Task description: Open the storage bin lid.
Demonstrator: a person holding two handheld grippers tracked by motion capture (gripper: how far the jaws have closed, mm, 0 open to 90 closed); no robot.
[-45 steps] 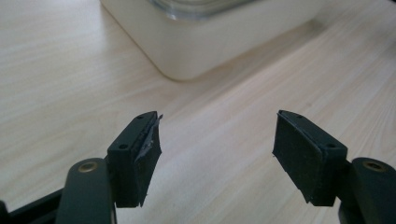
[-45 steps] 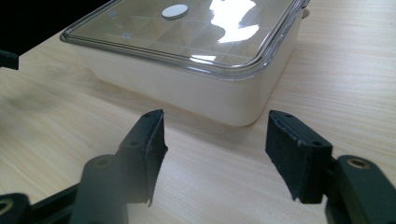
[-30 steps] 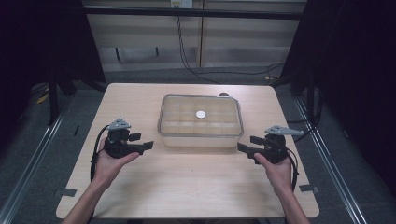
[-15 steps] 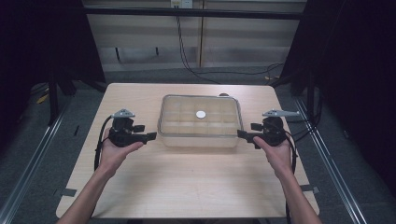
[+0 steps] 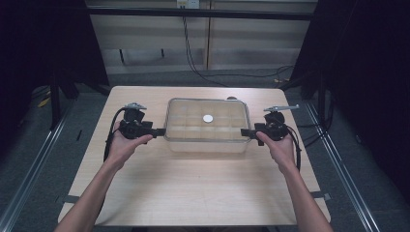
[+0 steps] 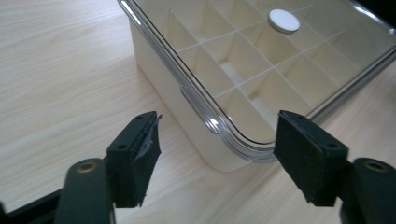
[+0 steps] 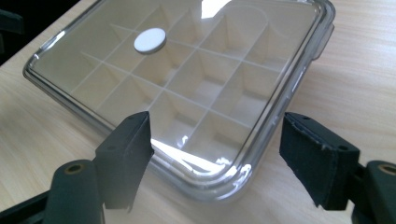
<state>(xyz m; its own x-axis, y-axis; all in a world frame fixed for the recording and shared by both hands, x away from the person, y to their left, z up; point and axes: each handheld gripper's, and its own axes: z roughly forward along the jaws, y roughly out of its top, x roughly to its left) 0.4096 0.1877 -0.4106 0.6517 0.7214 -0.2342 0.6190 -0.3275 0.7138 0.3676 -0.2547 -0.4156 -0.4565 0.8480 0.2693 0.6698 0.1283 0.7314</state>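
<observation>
A: What's the left claw (image 5: 158,131) doing?
B: Its black padded jaws gape, holding nothing, at the box's (image 5: 208,126) left side.
A: And the box?
B: Cream, rectangular, round-cornered, split into a grid of cells under a clear glossy lid (image 7: 187,70) bearing a white disc (image 5: 208,118). It sits mid-tabletop (image 5: 193,193), on pale wood grain.
A: The right claw (image 5: 245,132)?
B: Spread wide too, empty, at the right side. Grey floor and cables (image 5: 193,48) lie beyond.
</observation>
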